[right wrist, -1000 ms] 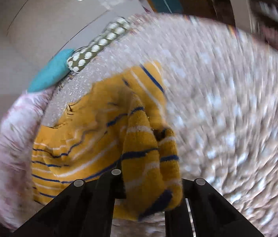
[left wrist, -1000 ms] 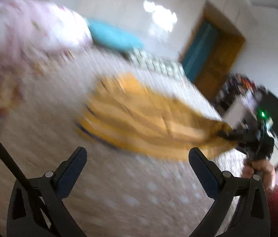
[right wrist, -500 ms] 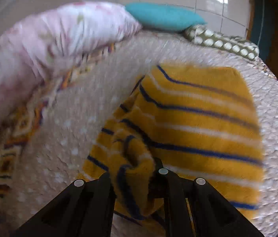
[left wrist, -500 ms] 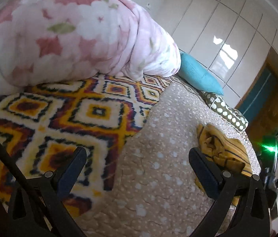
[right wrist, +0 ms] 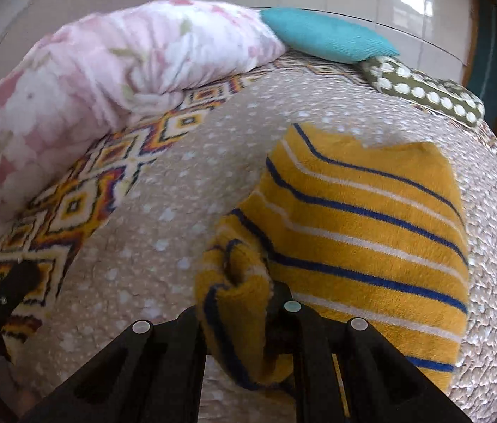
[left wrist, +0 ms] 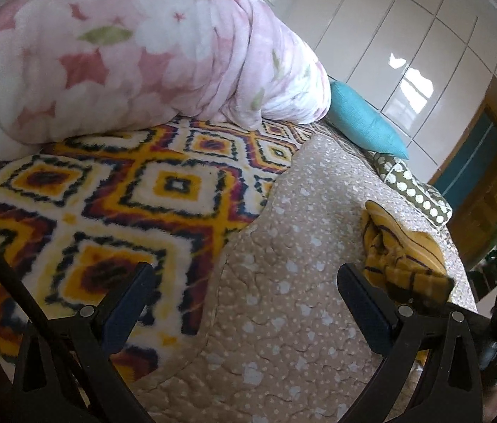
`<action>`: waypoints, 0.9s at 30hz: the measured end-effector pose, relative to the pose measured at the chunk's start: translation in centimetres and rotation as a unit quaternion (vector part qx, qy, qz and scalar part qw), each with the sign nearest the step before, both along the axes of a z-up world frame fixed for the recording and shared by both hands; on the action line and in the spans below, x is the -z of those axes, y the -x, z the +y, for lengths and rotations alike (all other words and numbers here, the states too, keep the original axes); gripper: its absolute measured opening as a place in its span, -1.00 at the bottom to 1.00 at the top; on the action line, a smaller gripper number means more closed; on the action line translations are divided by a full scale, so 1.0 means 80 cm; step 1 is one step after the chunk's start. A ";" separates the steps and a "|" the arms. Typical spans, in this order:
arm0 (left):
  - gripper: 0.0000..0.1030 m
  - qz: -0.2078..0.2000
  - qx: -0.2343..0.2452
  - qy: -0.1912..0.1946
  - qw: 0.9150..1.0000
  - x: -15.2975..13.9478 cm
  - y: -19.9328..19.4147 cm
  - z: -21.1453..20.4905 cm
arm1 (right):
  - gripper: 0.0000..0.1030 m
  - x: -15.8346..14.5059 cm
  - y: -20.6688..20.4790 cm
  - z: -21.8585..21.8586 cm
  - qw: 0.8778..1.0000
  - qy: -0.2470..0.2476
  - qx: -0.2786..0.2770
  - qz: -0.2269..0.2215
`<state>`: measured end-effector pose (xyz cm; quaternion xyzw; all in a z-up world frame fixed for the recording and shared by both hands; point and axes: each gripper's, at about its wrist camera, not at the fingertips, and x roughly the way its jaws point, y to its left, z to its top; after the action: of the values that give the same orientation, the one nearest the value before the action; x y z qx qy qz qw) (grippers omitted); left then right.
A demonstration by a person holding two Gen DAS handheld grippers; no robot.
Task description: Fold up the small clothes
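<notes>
A bed with a tan dotted quilt [right wrist: 163,190] fills the frame. The right gripper [right wrist: 237,320] pinches the fuzzy yellow striped sweater [right wrist: 361,232] at lower middle. The left gripper [left wrist: 244,303] is open wide, holding nothing.

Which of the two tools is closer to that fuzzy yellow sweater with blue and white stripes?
The right tool: it is shut on a bunched part of the fuzzy yellow striped sweater. The left tool hangs open over the beige quilted bedspread, apart from the sweater.
</notes>
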<state>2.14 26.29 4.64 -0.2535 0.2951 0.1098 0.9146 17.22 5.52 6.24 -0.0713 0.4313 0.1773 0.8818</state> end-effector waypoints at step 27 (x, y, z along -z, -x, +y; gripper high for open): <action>0.99 0.042 0.190 0.028 0.980 0.009 -0.144 -0.120 | 0.44 0.046 -0.063 -0.273 0.932 -0.317 0.133 0.112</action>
<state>13.63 16.66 3.94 -0.2133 0.3789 -0.0642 0.8982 22.24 -16.29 2.60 0.2902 0.4545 0.1932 0.8197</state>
